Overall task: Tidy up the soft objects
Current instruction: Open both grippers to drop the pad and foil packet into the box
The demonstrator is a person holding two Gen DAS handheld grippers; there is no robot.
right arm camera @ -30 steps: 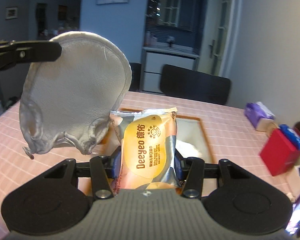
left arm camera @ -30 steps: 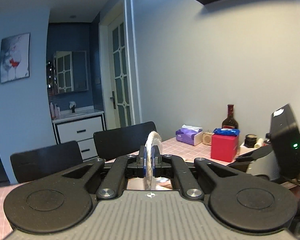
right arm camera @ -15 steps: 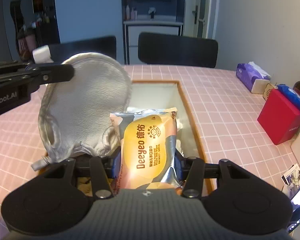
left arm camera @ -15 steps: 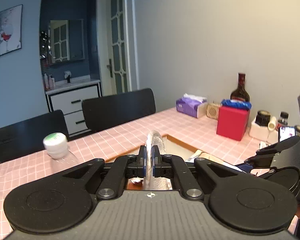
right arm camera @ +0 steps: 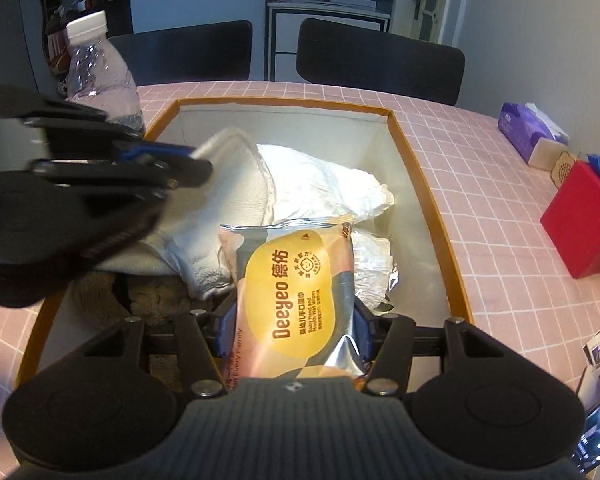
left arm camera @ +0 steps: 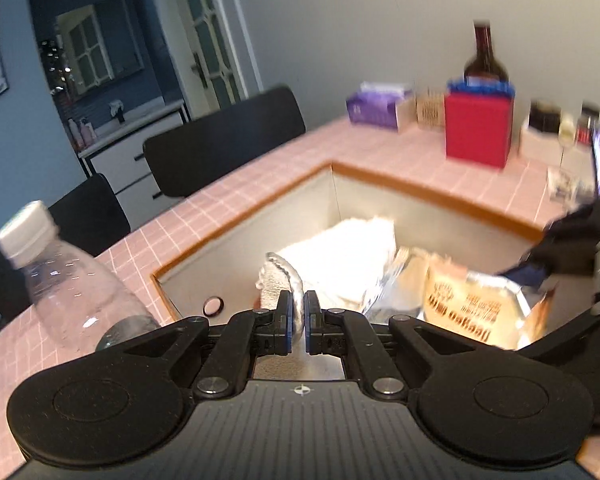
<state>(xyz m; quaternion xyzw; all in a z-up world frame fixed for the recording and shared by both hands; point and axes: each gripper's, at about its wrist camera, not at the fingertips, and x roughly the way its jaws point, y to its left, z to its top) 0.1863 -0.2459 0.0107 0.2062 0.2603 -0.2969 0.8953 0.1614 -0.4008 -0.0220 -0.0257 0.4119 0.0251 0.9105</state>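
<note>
Left gripper (left arm camera: 296, 322), jaws pinched on a silvery soft pad (right arm camera: 236, 184), and right gripper (right arm camera: 292, 330), jaws just easing wider around a wet-wipes pack (right arm camera: 296, 292), both over the orange-rimmed box (right arm camera: 416, 172) at frame centre on the pink tabletop (right arm camera: 492, 232)

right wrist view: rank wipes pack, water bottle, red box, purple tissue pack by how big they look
1. wipes pack, though it is nearest the camera
2. red box, cut by the frame edge, and water bottle: look alike
3. purple tissue pack
</note>
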